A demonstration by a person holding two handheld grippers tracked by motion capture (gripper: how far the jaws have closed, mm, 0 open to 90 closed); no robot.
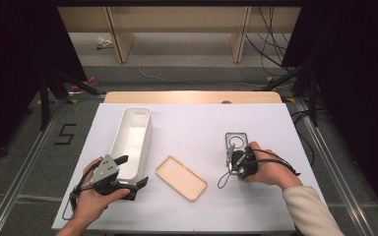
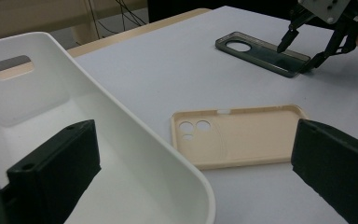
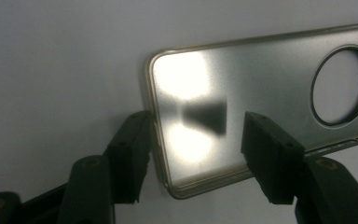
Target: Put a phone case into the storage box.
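Observation:
A long white bin [image 1: 133, 137] lies on the left of the white tabletop [image 1: 197, 123]. My left gripper [image 1: 134, 171] stands open at the bin's near end. In the left gripper view one jaw is inside the bin [image 2: 74, 112] and the other is outside it, near a beige phone case [image 2: 242, 135]. This beige case [image 1: 180, 178] lies flat, inner side up, at the table's middle front. A dark translucent phone case [image 1: 236, 141] with a round camera hole lies at the right. My right gripper [image 3: 198, 144] is open over this case's [image 3: 261, 88] near short edge, one jaw outside it, one above it.
The right gripper [image 2: 303, 51] hovers at the dark case [image 2: 261, 51] in the left gripper view. A wooden table edge [image 1: 192, 97] runs beyond the white top. Cables [image 1: 270, 44], stand legs [image 1: 54, 88] and a "5" mark [image 1: 65, 133] lie on the floor around.

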